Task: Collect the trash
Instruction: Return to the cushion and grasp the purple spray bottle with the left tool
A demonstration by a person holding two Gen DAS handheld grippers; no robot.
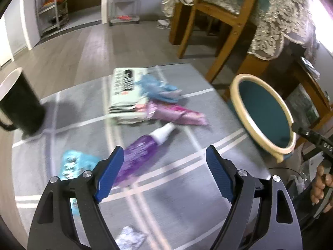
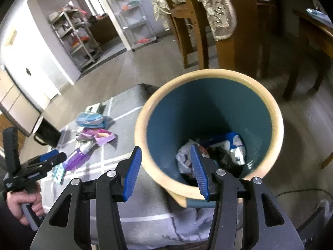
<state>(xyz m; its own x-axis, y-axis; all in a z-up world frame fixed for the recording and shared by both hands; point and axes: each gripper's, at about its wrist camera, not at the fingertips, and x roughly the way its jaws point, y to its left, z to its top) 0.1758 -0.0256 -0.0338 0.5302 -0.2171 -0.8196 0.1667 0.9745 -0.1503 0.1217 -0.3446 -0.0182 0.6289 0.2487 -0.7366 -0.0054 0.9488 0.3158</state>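
My left gripper (image 1: 166, 175) is open and empty, hovering over a grey table (image 1: 177, 198), just short of a purple spray bottle (image 1: 143, 154) lying on its side. Beyond it lie a purple wrapper (image 1: 177, 113), a blue wrapper (image 1: 160, 89), a light blue packet (image 1: 72, 164) and crumpled paper (image 1: 130, 238). My right gripper (image 2: 166, 173) straddles the near rim of a teal bin with a cream rim (image 2: 208, 129), one finger outside, one inside, holding it tilted. The bin holds several pieces of trash (image 2: 224, 150). The bin also shows in the left wrist view (image 1: 264, 114).
A black mug (image 1: 18, 104) stands at the table's left edge. A white box (image 1: 124, 95) lies mid-table under the wrappers. Wooden chairs (image 1: 218, 20) and a lace-covered table stand behind. Shelving racks (image 2: 77, 35) line the far wall.
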